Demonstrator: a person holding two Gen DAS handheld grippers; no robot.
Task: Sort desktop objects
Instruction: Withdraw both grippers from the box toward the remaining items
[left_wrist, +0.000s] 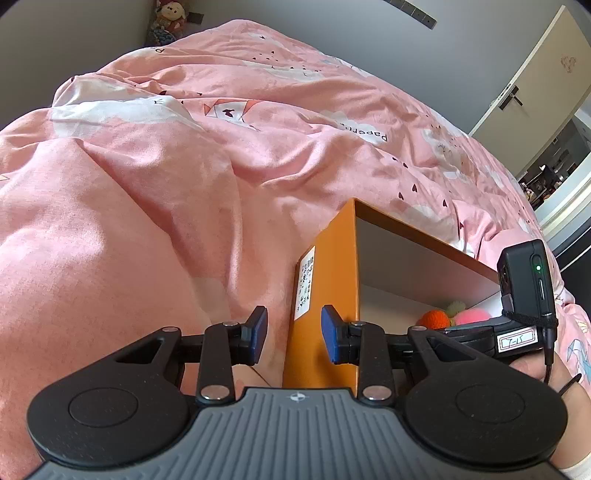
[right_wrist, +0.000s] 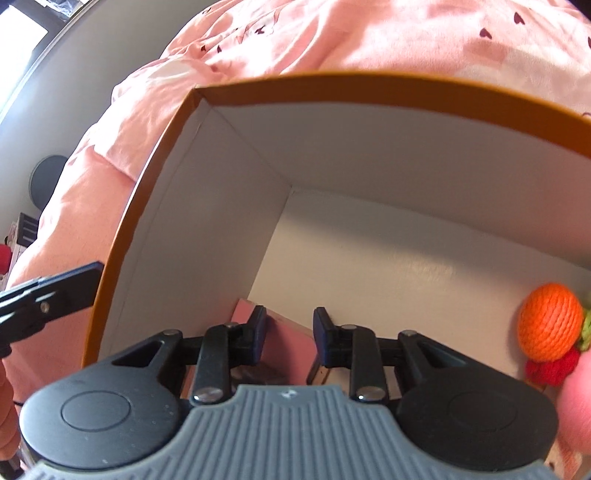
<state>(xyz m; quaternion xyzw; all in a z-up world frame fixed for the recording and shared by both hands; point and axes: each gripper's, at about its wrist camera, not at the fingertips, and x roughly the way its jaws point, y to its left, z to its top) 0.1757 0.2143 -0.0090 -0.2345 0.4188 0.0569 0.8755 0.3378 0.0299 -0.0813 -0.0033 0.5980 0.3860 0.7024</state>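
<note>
An orange box (left_wrist: 327, 266) with a white inside (right_wrist: 369, 83) stands open on pink bedding. My left gripper (left_wrist: 295, 334) is open just outside the box's labelled side wall, nothing pinched; one of its fingers (right_wrist: 70, 286) shows by the rim. My right gripper (right_wrist: 290, 332) reaches down into the box's near left corner, its jaws a small gap apart. A flat pink item (right_wrist: 288, 339) lies under them and spreads past the left pad, not clamped. An orange yarn ball (right_wrist: 550, 321), a red one (right_wrist: 554, 365) and a pink pompom (left_wrist: 472, 315) lie at the box's right end.
Rumpled pink bedding (left_wrist: 184, 166) surrounds the box on every side. A plush toy (left_wrist: 170, 18) sits at the far wall and a door (left_wrist: 535, 74) stands at the right. The black camera block (left_wrist: 524, 284) of the right-hand tool rises over the box, a hand (left_wrist: 535, 369) below it.
</note>
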